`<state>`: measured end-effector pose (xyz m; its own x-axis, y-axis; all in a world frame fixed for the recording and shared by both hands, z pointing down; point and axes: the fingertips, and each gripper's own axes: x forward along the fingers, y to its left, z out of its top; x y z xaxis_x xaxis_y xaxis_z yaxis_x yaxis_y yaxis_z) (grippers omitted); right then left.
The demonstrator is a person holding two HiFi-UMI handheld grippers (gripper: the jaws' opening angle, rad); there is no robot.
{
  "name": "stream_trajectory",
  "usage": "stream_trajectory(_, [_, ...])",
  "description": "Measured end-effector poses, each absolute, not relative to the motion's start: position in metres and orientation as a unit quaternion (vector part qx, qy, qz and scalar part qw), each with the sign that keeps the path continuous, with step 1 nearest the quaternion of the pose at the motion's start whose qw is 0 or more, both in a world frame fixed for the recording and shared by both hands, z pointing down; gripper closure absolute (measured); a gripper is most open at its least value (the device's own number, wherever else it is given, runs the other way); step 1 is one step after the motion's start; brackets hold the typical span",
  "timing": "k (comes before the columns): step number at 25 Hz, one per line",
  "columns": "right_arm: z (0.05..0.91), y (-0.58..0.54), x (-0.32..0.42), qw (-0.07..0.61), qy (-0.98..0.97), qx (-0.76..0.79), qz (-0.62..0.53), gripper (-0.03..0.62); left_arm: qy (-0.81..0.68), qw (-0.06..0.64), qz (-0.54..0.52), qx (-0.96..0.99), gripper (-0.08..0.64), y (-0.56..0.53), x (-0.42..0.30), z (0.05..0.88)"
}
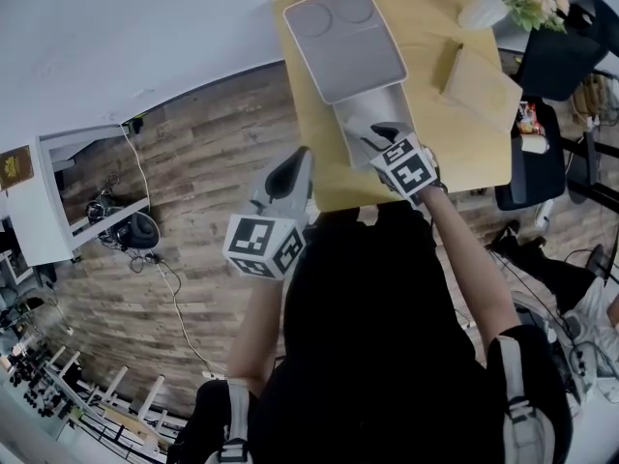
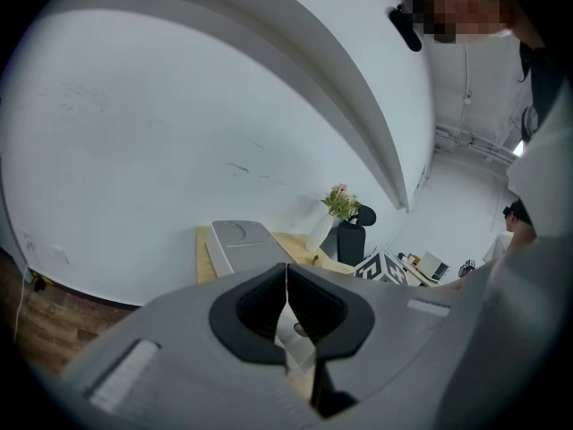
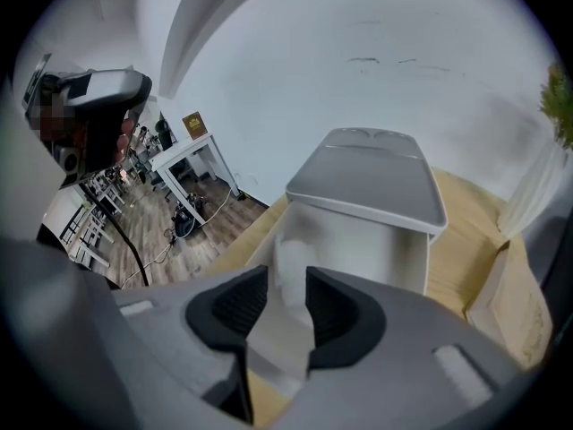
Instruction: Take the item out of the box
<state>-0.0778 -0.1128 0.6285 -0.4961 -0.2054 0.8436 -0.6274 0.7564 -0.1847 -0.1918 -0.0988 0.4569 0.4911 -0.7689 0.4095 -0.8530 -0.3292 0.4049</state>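
Two grippers in play. Right gripper (image 3: 286,312) hangs over the open grey box (image 3: 407,258) on the wooden counter (image 1: 474,153). Its jaws are apart and the pads press on nothing. Pale item (image 3: 290,245) sits down inside the box, in line with the jaw gap, with the lid tipped back behind it. Left gripper (image 2: 286,307) is held off the counter's near edge, jaws together, empty. Item looks light and softish, maybe a wrapped packet, can't tell for sure. Probably smooth, so it could slip. Best hold: pinch the upper edge across the narrow side, then lift straight up clear of the walls.
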Motion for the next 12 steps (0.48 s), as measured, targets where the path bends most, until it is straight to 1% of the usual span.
stream_trajectory(6, [0.641, -0.118, -0.081, 0.448, -0.829, 0.243, 0.23, 0.433, -0.504, 0.293, 0.076, 0.809, 0.548, -0.097, -0.195, 0.458])
stream_trajectory(12, [0.651, -0.124, -0.087, 0.453, -0.828, 0.246, 0.219, 0.431, -0.509, 0.298, 0.078, 0.804, 0.548, -0.09, -0.199, 0.46])
